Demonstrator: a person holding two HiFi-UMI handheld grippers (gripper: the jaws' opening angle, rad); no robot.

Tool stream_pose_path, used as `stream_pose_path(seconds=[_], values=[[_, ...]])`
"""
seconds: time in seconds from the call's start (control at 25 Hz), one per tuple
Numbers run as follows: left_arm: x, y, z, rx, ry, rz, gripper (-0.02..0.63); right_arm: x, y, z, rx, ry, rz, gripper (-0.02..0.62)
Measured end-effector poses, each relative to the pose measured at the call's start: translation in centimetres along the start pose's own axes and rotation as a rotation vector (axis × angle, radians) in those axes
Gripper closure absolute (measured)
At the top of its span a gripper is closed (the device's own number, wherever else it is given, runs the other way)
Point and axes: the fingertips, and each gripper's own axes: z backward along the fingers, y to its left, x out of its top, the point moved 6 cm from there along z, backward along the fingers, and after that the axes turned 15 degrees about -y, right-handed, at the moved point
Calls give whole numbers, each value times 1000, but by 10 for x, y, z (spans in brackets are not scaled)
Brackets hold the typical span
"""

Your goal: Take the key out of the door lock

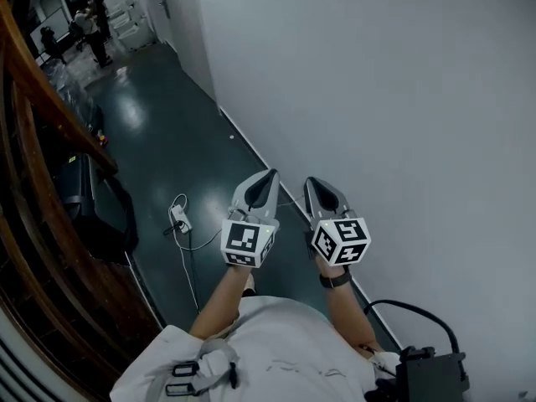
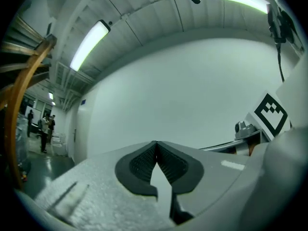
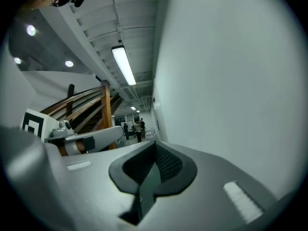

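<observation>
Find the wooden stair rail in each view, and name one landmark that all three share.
Head view: the wooden stair rail runs diagonally down the left edge.
Left gripper view: it curves along the left edge.
Right gripper view: left of centre, in the background.
Shared landmark: the people standing at the corridor's far end.

A pale door (image 1: 174, 15) stands far off in the white wall, at the upper left of the head view. Its dark handle (image 1: 165, 5) is a mere speck. Lock and key are too small to make out.
</observation>
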Motion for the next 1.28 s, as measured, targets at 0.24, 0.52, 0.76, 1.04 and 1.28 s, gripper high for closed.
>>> stream_pose_path(seconds=[0.24,0.52,0.76,1.04,1.28], values=[[7,133,37,153,14,-61,604,-44,93,-121,130,62,-5,599],[-1,237,83,341,48,-70,603,-84,167,-200,234,123,24,600],[-16,284,92,465,44,-64,604,-98,181,-258,259,117,-20,599],[-27,385,58,627,71,-140,604,-121,204,-391,443,141,-81,598],[-39,445,-18,677,33,-186,604,-104,191,-483,639,94,-110,595]])
